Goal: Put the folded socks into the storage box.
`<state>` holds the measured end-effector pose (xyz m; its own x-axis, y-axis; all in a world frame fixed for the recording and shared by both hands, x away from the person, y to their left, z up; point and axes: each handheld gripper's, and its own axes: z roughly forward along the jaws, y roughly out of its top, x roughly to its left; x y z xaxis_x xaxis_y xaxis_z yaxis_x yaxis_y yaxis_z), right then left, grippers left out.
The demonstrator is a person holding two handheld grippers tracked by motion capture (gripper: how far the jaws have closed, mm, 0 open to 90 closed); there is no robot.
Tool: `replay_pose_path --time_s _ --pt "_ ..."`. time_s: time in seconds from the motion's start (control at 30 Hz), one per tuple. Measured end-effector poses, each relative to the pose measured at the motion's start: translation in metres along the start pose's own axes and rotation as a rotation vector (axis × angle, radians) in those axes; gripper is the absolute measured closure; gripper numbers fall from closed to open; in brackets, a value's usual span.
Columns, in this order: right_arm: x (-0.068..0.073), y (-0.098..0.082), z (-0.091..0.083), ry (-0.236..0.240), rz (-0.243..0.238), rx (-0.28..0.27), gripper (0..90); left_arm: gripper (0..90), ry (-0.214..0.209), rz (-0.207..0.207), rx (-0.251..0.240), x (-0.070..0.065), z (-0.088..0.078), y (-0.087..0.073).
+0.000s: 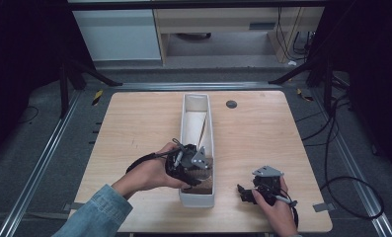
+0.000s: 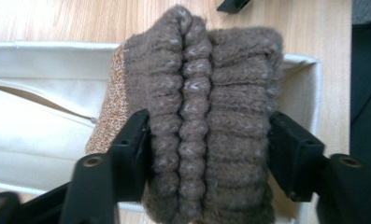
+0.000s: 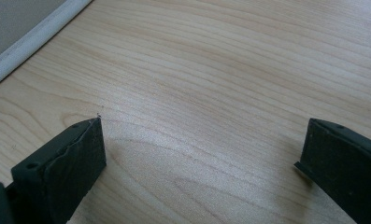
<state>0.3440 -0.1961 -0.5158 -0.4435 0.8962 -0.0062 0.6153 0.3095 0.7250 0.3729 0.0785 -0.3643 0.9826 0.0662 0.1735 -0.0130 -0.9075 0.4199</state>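
Wooden table (image 1: 262,143), long white box (image 1: 185,129)

Right gripper (image 3: 199,154): jaws wide apart, nothing between them, low over the bare light-wood table (image 3: 220,70). Pale rounded table edge (image 3: 36,39) runs diagonally top left, grey floor (image 3: 10,18) beyond.

High view looks down over the table (image 1: 262,138); tool views sit close; white box (image 1: 196,106) shared.
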Motion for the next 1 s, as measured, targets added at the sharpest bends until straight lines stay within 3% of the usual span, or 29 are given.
replay_pose_path --time_s 0.3,0.43,0.6,0.73,0.87,1.0 --pt "0.000 0.000 0.000 0.000 0.000 0.000 0.4 22.7 -0.018 -0.044 -0.094 0.004 -0.025 0.001" --pt "0.000 0.000 0.000 0.000 0.000 0.000 0.4 27.3 -0.007 -0.075 -0.142 0.013 -0.039 0.001" --pt "0.000 0.000 0.000 0.000 0.000 0.000 0.4 50.0 0.003 -0.124 -0.195 0.026 -0.050 -0.002" --pt "0.000 0.000 0.000 0.000 0.000 0.000 0.4 72.6 0.020 -0.144 -0.191 0.036 -0.048 -0.003" --pt "0.000 0.000 0.000 0.000 0.000 0.000 0.4 83.4 0.022 -0.143 -0.158 0.042 -0.042 -0.002" --pt "0.000 0.000 0.000 0.000 0.000 0.000 0.4 89.6 0.011 -0.171 -0.155 0.051 -0.038 -0.003"
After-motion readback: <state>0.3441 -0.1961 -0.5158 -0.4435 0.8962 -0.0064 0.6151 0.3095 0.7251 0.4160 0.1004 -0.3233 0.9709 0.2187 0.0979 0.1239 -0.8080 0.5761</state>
